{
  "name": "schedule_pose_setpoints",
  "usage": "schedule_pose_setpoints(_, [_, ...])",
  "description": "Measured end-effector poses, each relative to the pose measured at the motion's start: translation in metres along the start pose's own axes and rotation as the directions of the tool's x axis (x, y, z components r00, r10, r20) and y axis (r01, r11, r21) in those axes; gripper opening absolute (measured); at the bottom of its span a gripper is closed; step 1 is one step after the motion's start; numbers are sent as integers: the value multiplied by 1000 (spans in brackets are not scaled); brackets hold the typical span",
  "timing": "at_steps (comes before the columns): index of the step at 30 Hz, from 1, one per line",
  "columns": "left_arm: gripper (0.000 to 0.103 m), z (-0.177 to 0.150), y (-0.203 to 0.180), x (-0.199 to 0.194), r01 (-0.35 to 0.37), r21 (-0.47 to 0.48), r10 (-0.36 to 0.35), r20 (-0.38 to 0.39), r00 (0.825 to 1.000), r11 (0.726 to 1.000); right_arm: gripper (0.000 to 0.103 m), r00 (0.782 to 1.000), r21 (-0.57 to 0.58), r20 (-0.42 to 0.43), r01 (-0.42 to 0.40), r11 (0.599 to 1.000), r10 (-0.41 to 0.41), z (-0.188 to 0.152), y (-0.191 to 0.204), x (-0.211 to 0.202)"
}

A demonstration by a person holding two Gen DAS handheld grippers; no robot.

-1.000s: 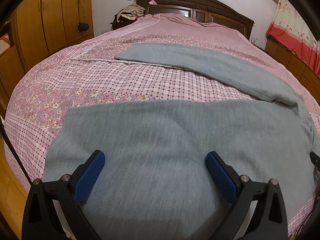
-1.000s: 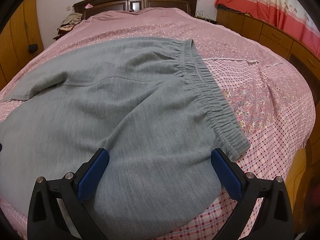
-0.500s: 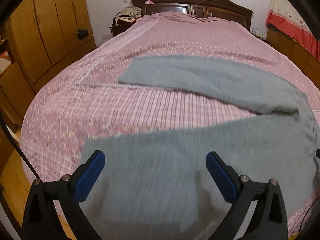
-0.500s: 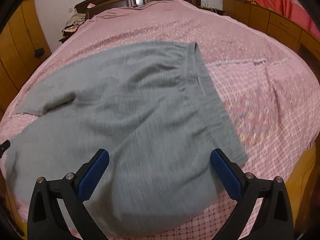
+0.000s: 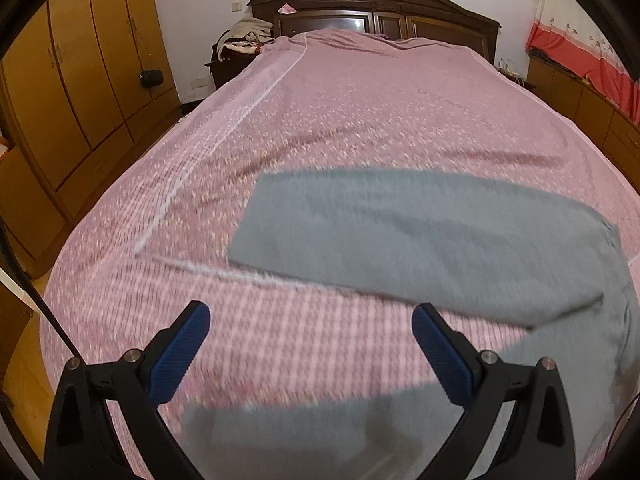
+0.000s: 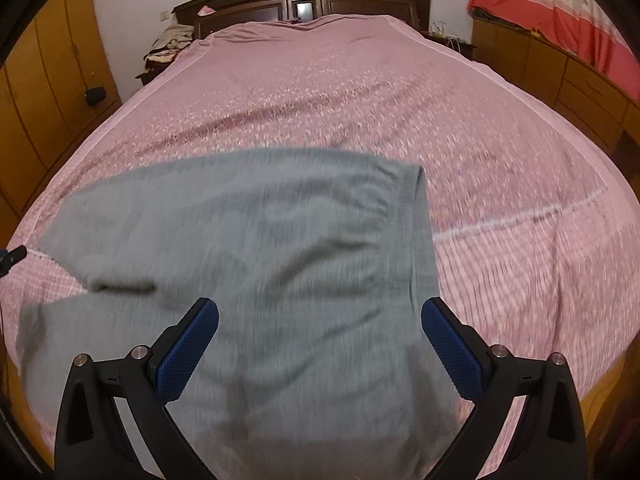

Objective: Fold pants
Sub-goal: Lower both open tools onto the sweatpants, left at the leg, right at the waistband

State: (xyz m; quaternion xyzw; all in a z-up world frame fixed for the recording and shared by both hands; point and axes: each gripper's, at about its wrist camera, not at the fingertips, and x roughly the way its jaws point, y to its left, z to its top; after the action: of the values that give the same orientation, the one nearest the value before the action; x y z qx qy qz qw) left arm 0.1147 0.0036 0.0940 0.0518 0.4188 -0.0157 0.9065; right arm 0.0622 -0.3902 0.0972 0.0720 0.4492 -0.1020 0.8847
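Observation:
Grey pants (image 5: pixel 420 236) lie spread flat on the pink bed. In the left wrist view the far leg runs across the middle and the near leg (image 5: pixel 320 432) lies at the bottom edge. In the right wrist view the waist part (image 6: pixel 288 264) fills the middle, with the elastic waistband (image 6: pixel 420 232) on its right side. My left gripper (image 5: pixel 310 344) is open and empty above the bedspread between the two legs. My right gripper (image 6: pixel 320 340) is open and empty above the seat of the pants.
The pink checked and flowered bedspread (image 5: pixel 360 112) covers a large bed with a dark wooden headboard (image 5: pixel 372 4). Wooden wardrobes (image 5: pixel 72 80) stand at the left. Low wooden cabinets (image 6: pixel 560 76) and a red curtain (image 6: pixel 580 20) line the right. Clothes (image 5: pixel 248 36) are piled by the headboard.
Both grippers have lifted and tilted up away from the pants, so the pants sit lower and smaller in both views. Both stay open. The pants have not moved.

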Motion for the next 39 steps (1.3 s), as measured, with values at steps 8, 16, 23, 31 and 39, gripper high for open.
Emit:
schedule_pose_setpoints(8, [103, 43, 18, 40, -27, -6, 27, -28, 999, 1000, 103, 999, -20, -30, -11, 1000, 10, 40, -4, 31])
schedule_pose_setpoints(16, [103, 68, 31, 92, -25, -31, 22, -92, 996, 999, 103, 999, -53, -48, -6, 999, 4, 77, -1, 66])
schedule_pose_setpoints(23, [103, 86, 41, 131, -30, -48, 23, -135, 991, 998, 103, 997, -76, -73, -12, 997, 6, 100, 4, 102])
schedule_pose_setpoints(31, [103, 97, 51, 167, -30, -59, 19, -183, 983, 998, 103, 993, -107, -120, -17, 994, 4, 112, 9, 146])
schedule_pose_setpoints(39, [103, 100, 51, 188, 1, -60, -12, -177, 984, 998, 103, 989, -106, -150, -34, 994, 18, 116, 8, 175])
